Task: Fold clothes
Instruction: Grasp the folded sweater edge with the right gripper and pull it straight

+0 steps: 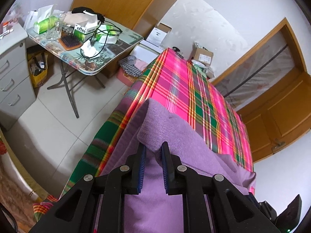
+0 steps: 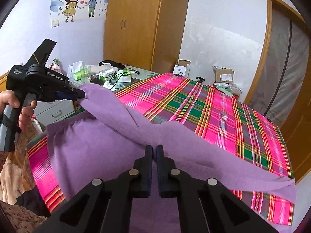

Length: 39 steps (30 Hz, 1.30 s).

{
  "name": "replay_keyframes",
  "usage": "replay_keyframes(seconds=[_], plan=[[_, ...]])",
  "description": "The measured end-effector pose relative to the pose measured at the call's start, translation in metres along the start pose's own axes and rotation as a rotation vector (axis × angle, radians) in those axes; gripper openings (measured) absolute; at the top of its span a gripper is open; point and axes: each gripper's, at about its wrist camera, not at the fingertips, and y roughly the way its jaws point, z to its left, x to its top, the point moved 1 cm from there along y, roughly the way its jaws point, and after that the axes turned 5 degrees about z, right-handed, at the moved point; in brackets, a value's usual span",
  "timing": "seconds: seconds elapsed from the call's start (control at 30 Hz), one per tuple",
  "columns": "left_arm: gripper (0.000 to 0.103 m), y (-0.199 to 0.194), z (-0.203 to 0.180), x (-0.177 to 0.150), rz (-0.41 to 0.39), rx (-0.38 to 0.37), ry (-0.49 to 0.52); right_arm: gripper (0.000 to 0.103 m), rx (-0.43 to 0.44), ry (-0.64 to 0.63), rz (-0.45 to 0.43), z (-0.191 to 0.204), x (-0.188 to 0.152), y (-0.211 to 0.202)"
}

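— Fingers [image 2: 148, 155] of the right gripper [image 2: 155, 149] are pressed nearly together on a fold of the purple garment [image 2: 93, 149], pinching its lifted edge, aren't they?

— Yes. And the left gripper [image 1: 153, 147] has its 2 fingers [image 1: 141, 155] either side of a raised flap of the same fleece. From its own camera there's a gap between the blue pads with cloth in it; from the right wrist view its tip is clamped on the cloth's far corner, held up off the bed.

— Where does the garment lie?

— Spread over the near end of the bed, on the pink and green plaid bedspread [image 2: 213, 106]. A long strip of it is pulled up between the 2 grippers, and 1 loose end trails to the right over the plaid.

— Who's holding the left tool?

— A hand [image 2: 17, 108] wrapped round its grey handle, at the left edge.

— And beyond the bed?

— A folding counter [image 1: 116, 46] cluttered with green tissue packs, a glass mug [image 1: 55, 29], a hairbrush [image 1: 71, 42] and black cable. Beside it, a grey drawer cabinet [image 1: 11, 77]. Behind that stands a wooden wardrobe [image 2: 134, 23], cardboard boxes sit by the wall, and a cartoon couple sticker [image 2: 81, 2] is on the wall.
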Motion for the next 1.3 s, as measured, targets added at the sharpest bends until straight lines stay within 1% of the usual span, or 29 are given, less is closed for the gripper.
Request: replay_keyframes(seconds=[0.23,0.43,0.5,0.57,0.63,0.7,0.8,0.97,1.0,1.03,1.07,1.1,1.13,1.17,1.3], plan=[[0.016,-0.007,0.011,-0.022,0.009,0.012,-0.009,0.0,0.02,0.002,0.005,0.008,-0.018,-0.007],[0.016,-0.009,0.016,-0.028,0.004,0.012,-0.017,0.001,0.022,-0.053,0.02,0.015,-0.023,-0.002],[0.016,-0.007,0.018,-0.029,0.008,0.014,-0.028,0.006,0.033,-0.075,0.044,0.019,-0.026,0.006],[0.016,-0.005,0.019,-0.031,0.015,0.019,-0.03,0.027,0.039,-0.102,0.07,0.023,-0.029,0.015],[0.016,-0.005,0.02,-0.031,0.015,0.021,-0.025,0.032,0.033,-0.138,0.085,0.028,-0.031,0.023],[0.016,-0.005,0.021,-0.03,0.015,0.017,-0.028,0.032,0.031,-0.179,0.092,0.034,-0.032,0.03],[0.016,-0.004,0.021,-0.029,0.017,0.021,-0.027,0.032,0.027,-0.183,0.125,0.032,-0.031,0.044],[0.016,0.0,0.023,-0.027,0.022,0.027,-0.033,0.032,0.032,-0.189,0.146,0.025,-0.029,0.053],[0.016,0.001,0.023,-0.027,0.025,0.028,-0.034,0.031,0.038,-0.19,0.143,0.024,-0.029,0.051],[0.016,0.002,0.024,-0.027,0.026,0.028,-0.034,0.025,0.045,-0.192,0.139,0.024,-0.029,0.049],[0.016,0.003,0.025,-0.026,0.027,0.028,-0.035,0.016,0.051,-0.193,0.136,0.023,-0.028,0.048],[0.016,0.004,0.025,-0.026,0.029,0.028,-0.037,0.012,0.058,-0.194,0.133,0.022,-0.028,0.046],[0.016,0.005,0.026,-0.025,0.031,0.029,-0.037,0.003,0.064,-0.196,0.13,0.022,-0.027,0.044],[0.016,0.006,0.027,-0.025,0.033,0.029,-0.04,0.001,0.071,-0.197,0.127,0.021,-0.027,0.042],[0.016,0.009,0.028,-0.025,0.036,0.03,-0.045,0.001,0.096,-0.202,0.115,0.018,-0.025,0.035]])
